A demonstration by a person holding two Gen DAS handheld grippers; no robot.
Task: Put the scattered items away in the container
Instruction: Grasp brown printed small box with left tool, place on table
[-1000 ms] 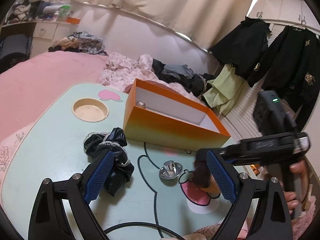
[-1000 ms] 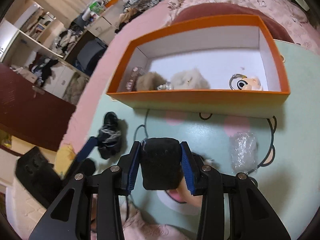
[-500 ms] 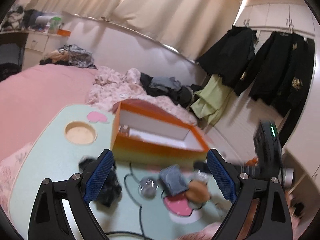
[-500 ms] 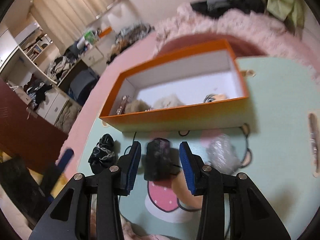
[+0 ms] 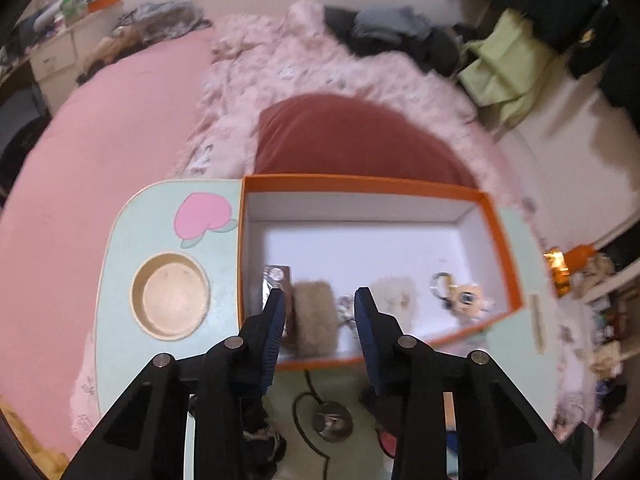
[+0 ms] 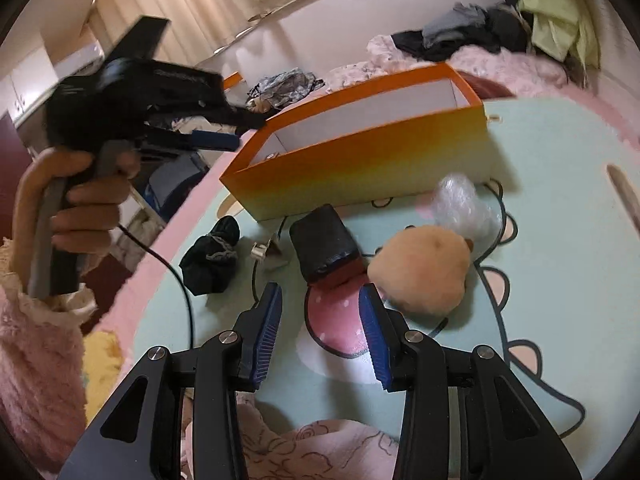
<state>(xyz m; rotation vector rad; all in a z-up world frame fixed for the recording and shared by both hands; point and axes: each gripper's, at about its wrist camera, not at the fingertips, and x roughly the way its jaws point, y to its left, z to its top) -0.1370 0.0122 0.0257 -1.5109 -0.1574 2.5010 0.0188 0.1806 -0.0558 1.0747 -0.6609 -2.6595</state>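
Observation:
The orange box [image 5: 498, 236] stands on the pale green table [image 5: 116, 280] and also shows in the right wrist view [image 6: 360, 168]. Inside it lie a brown furry pad [image 5: 314, 316], a pale fluffy item [image 5: 394, 294] and a keyring doll [image 5: 464, 298]. My left gripper [image 5: 320, 312] is open and empty, held above the box's near edge. My right gripper [image 6: 320, 312] is open and empty, low over the table. Just beyond it lie a black pouch [image 6: 324, 244], a tan plush ball [image 6: 420, 270], a crumpled clear wrap [image 6: 464, 202] and a black lace cloth [image 6: 214, 258].
A round cup recess [image 5: 171, 295] sits in the table left of the box. A small silver metal piece [image 5: 332, 424] and a black cable [image 6: 180, 288] lie on the table. The pink bed [image 5: 100, 120] and piled clothes [image 5: 392, 36] surround the table.
My right gripper has let go of the black pouch, which now lies on the table, and has drawn back. My left gripper has risen, narrowed and tipped down over the box.

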